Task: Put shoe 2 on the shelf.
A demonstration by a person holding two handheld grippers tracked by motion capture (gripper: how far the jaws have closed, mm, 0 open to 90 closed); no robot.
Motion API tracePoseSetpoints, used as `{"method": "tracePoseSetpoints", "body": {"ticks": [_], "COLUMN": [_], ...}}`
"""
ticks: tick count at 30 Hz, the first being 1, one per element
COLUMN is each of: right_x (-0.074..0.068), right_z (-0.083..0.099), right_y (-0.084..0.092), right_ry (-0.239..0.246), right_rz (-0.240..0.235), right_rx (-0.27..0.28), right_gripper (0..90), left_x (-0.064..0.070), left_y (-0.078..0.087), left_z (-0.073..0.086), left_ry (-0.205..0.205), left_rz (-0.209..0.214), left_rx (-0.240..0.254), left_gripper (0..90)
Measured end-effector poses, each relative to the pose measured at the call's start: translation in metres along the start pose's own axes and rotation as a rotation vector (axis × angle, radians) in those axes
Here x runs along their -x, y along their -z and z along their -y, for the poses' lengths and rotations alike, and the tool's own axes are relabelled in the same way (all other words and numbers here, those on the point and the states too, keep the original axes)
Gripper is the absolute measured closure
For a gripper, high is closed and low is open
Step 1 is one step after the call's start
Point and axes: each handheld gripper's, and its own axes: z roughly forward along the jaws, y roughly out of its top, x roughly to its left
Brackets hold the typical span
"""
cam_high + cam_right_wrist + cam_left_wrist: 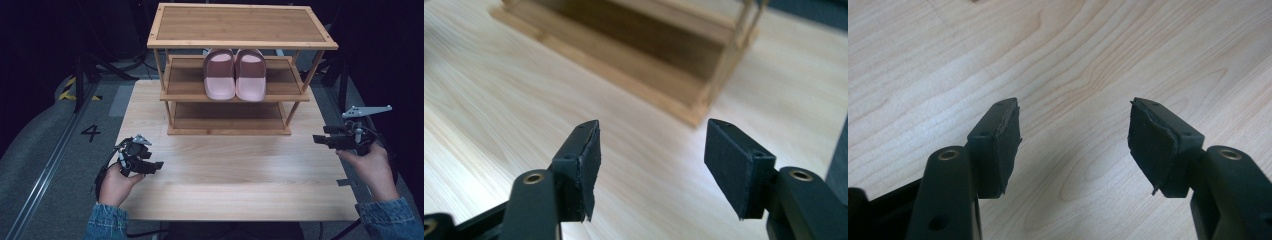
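A pair of pink slippers (234, 74) lies side by side on the middle shelf of a wooden three-tier rack (240, 25) at the back of the table, toes toward me. My left gripper (159, 165) rests low over the table's front left, jaws wide apart with only bare wood between them (1074, 130). At the table's right edge a hand holds my right gripper (316, 139), pointing left. Its jaws stand apart with nothing between them (651, 145), and the rack's bottom corner (696, 112) lies beyond.
The light wooden table (235, 170) has bare room in front of the rack. The rack's bottom shelf (229, 117) holds nothing. A grey floor with a painted "4" (91, 132) and a rail lies to the left; dark stands flank the table.
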Motion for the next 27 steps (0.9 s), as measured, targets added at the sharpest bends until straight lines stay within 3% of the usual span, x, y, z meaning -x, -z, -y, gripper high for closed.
{"method": "tracePoseSetpoints", "body": {"ticks": [3,6,8,13,18,27], "right_x": [0.008,0.017,0.022,0.027,0.026,0.024], "right_z": [0.015,0.031,0.041,0.057,0.066,0.081], "right_y": [-0.008,-0.018,-0.025,-0.041,-0.057,-0.081], "right_ry": [-0.019,-0.064,-0.073,-0.044,-0.059,-0.043], "right_rz": [0.011,-0.034,-0.036,-0.004,-0.02,0.033], "right_rx": [-0.045,-0.055,-0.063,-0.1,-0.102,-0.075], "right_gripper": [37.6,36.5,35.5,34.0,35.7,31.1], "left_x": [-0.001,-0.001,-0.001,-0.002,-0.003,-0.003], "left_y": [-0.002,-0.003,-0.004,-0.006,-0.008,-0.015], "left_z": [0.001,0.002,0.003,0.004,0.005,0.006], "left_ry": [0.002,0.007,0.008,0.009,0.01,0.006], "left_rz": [-0.003,-0.006,-0.003,-0.002,-0.006,-0.015], "left_rx": [-0.023,-0.03,-0.036,-0.046,-0.048,-0.052], "left_gripper": [37.8,37.8,37.7,37.7,37.7,37.5]}}
